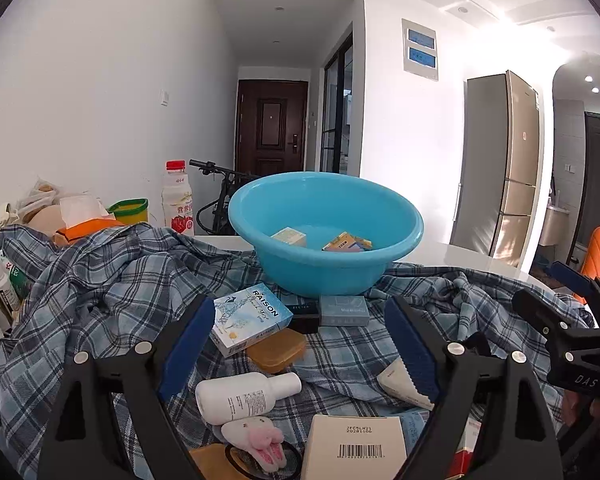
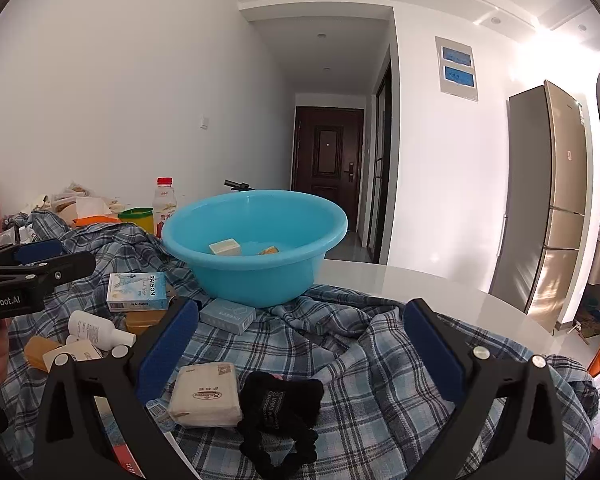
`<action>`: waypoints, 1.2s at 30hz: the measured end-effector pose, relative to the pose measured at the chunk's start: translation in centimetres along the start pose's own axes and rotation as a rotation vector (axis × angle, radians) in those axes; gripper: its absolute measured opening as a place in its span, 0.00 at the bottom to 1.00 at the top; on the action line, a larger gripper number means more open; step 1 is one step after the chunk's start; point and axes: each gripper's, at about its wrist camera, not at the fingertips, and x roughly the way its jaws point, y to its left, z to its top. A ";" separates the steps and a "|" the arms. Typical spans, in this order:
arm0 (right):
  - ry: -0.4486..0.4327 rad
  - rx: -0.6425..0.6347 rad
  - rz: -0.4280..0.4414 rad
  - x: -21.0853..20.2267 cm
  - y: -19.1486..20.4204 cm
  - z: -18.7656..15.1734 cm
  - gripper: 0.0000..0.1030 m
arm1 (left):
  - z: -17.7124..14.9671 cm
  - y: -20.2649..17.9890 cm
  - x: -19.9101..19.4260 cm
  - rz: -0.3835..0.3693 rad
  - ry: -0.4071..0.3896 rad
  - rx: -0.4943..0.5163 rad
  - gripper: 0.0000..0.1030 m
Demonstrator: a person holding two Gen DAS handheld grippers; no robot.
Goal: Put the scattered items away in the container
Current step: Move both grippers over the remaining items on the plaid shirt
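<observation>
A blue plastic basin (image 1: 320, 276) stands on a plaid shirt (image 1: 100, 280), with two small boxes (image 1: 289, 237) inside it. My left gripper (image 1: 300, 340) is open above a RAISON box (image 1: 252, 320), an amber case (image 1: 276, 350) and a white bottle (image 1: 244, 396); its pads touch none of them. My right gripper (image 2: 300, 344) is open over a tissue pack (image 2: 206, 394) and a black hair tie (image 2: 280, 412), gripping neither. A grey-blue box (image 2: 228, 316) lies against the basin (image 2: 252, 284).
A red-capped drink bottle (image 1: 177, 196), a green-rimmed cup (image 1: 130, 210) and an orange tissue pack (image 1: 88, 228) stand behind the shirt on the left. A barcoded box (image 1: 356, 440) and pink plush toy (image 1: 260, 440) lie close below. The white tabletop (image 2: 440, 296) extends right.
</observation>
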 end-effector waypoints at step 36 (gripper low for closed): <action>0.627 0.194 0.060 3.2 -1.5 -2.8 0.99 | -3.8 -3.7 3.1 -0.045 0.548 0.121 0.86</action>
